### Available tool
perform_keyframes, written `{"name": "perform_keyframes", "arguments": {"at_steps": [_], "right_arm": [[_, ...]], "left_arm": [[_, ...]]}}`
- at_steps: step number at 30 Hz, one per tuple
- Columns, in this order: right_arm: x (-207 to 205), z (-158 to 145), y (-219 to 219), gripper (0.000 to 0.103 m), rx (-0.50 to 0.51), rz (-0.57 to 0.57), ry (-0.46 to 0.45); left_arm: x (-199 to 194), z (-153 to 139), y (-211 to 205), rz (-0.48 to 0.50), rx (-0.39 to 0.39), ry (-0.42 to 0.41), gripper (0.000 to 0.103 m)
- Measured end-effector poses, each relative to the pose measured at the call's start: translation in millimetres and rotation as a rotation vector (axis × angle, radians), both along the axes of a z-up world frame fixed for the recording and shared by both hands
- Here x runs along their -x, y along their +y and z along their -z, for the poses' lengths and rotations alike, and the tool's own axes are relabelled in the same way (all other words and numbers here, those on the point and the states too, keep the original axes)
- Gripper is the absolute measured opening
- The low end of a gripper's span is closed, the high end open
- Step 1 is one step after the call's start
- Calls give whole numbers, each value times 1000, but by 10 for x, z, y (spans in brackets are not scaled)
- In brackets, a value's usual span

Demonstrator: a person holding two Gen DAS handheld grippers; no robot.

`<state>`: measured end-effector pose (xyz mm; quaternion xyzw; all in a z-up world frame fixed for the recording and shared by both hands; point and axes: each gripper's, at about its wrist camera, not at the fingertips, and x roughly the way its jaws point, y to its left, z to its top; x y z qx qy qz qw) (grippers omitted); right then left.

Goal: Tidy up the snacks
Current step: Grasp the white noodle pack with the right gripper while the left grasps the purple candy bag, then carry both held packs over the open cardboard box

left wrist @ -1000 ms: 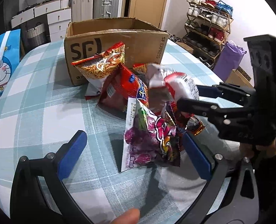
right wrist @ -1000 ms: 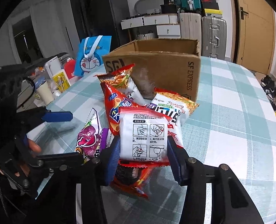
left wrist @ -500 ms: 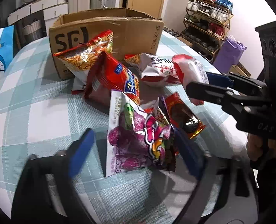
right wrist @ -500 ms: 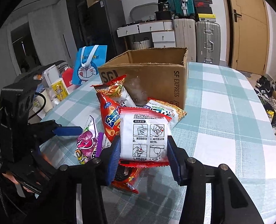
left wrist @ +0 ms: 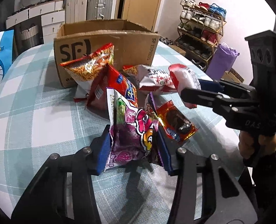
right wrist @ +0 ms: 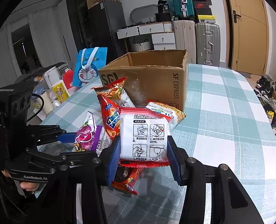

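Both hand-held grippers angled down, each pinching a snack
Left hand-held gripper [left wrist: 134,145], jaws just closed, clamps the purple packet [left wrist: 132,134]; right hand-held gripper [right wrist: 144,156] grips the white sachet [right wrist: 144,138] above the tabletop [right wrist: 231,130].

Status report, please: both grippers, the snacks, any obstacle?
Left gripper just closed on purple snack bag. Right gripper shut on white packet. Cardboard box open, other snacks piled before it.

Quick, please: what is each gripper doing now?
Left gripper: just closed on the purple snack bag.
Right gripper: shut on the white packet.
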<state>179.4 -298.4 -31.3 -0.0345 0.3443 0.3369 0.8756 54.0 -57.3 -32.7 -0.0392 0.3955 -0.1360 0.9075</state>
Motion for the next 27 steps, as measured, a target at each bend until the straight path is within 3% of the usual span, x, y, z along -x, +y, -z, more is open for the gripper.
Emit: {"name": "perform_keyframes", "arguments": {"at_steps": [15, 27], "right_arm": [[18, -168, -72, 48, -41, 20, -47], [-109, -428, -55, 48, -64, 39, -88]], "left_arm": [[221, -502, 359, -112, 20, -139, 44], [-55, -962, 522, -174, 4, -210, 44]]}}
